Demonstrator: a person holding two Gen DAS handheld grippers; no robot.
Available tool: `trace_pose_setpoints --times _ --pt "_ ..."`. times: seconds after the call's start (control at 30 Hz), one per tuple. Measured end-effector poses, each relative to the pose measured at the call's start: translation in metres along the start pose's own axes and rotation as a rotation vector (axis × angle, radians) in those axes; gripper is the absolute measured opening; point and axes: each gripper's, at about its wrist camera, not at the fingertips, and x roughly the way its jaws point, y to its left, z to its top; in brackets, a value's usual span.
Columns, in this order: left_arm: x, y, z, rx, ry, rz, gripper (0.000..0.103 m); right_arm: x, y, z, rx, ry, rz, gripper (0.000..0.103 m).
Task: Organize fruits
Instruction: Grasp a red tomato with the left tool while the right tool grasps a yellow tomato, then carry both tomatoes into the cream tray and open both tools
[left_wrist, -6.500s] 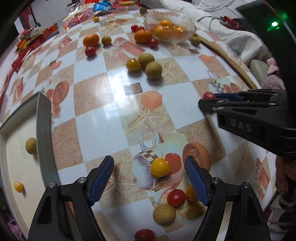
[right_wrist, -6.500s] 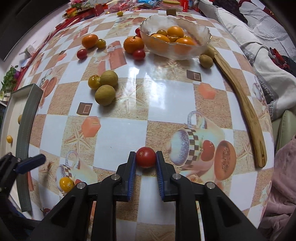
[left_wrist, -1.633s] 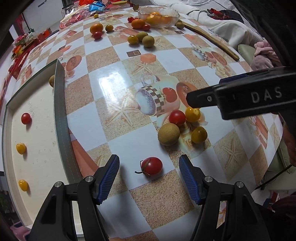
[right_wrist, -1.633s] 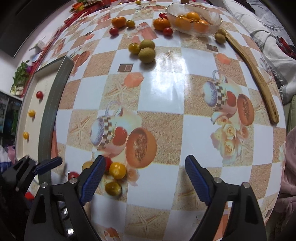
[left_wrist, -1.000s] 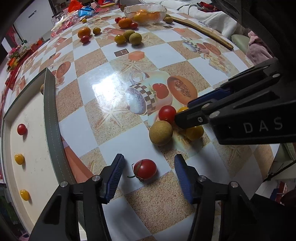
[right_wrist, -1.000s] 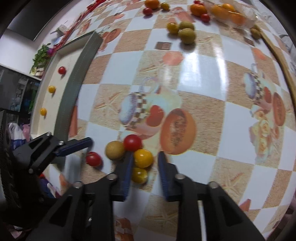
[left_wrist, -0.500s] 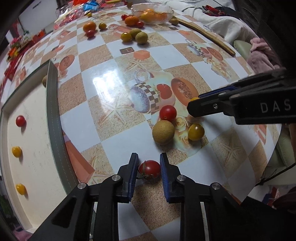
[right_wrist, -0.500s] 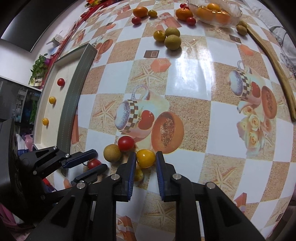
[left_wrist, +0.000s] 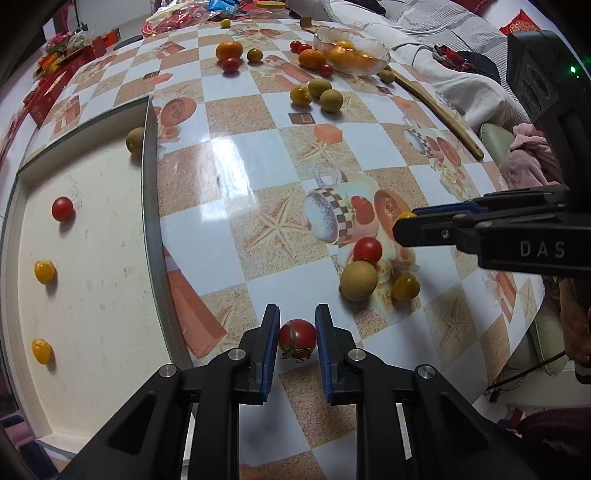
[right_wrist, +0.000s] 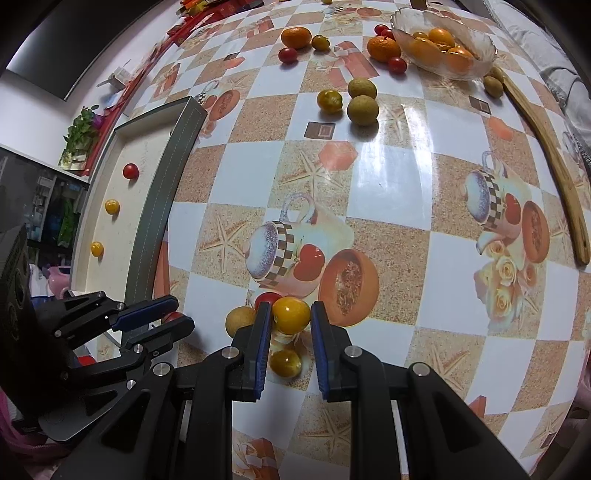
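**Both grippers closed on tomatoes at the near edge of the bench**

The bench (left_wrist: 236, 206), covered in a checked cloth printed with cups and starfish, filled both views. On its left side lay a pale tray (left_wrist: 92, 295) with a grey rim, holding one red tomato (left_wrist: 62, 209), two small yellow tomatoes (left_wrist: 44, 272) in a line below it, and a brown round fruit (left_wrist: 135, 140) in the far corner. At the far end stood a glass bowl (right_wrist: 476, 55) of oranges, with more oranges, red tomatoes and brown fruits scattered just beside it, and a long wooden stick (right_wrist: 550, 155) ran along the right edge.

The left gripper (left_wrist: 297, 341) pointed steeply down at the near edge, its jaws pressed on either side of a red tomato with a stem (left_wrist: 297, 338). The right gripper (right_wrist: 290, 317) was just beside it, its jaws closed on a yellow tomato (right_wrist: 291, 315).

Near the held yellow tomato, a small cluster remained on the cloth: a brown fruit (left_wrist: 358, 280), a red cherry tomato (left_wrist: 367, 250) touching it, and a darker yellow tomato (right_wrist: 285, 363) lying under the right gripper.
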Motion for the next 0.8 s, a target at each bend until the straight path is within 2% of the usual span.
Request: trace_pose_setpoints --times 0.17,0.43,0.63,0.8 --pt "-0.005 0.005 -0.001 -0.022 -0.007 -0.008 0.021 0.001 0.002 0.004 0.004 0.003 0.004 0.023" --pt "-0.033 0.030 0.012 -0.101 -0.083 -0.011 0.021 -0.008 0.024 0.026 -0.052 -0.024 0.012 0.023" --pt "-0.053 0.073 0.020 -0.184 -0.139 0.042 0.021 -0.007 0.056 0.054 -0.104 -0.048 0.051 0.023" --pt "-0.066 0.122 0.024 -0.259 -0.179 0.129 0.021 0.001 0.096 0.080 -0.168 -0.059 0.094 0.023"
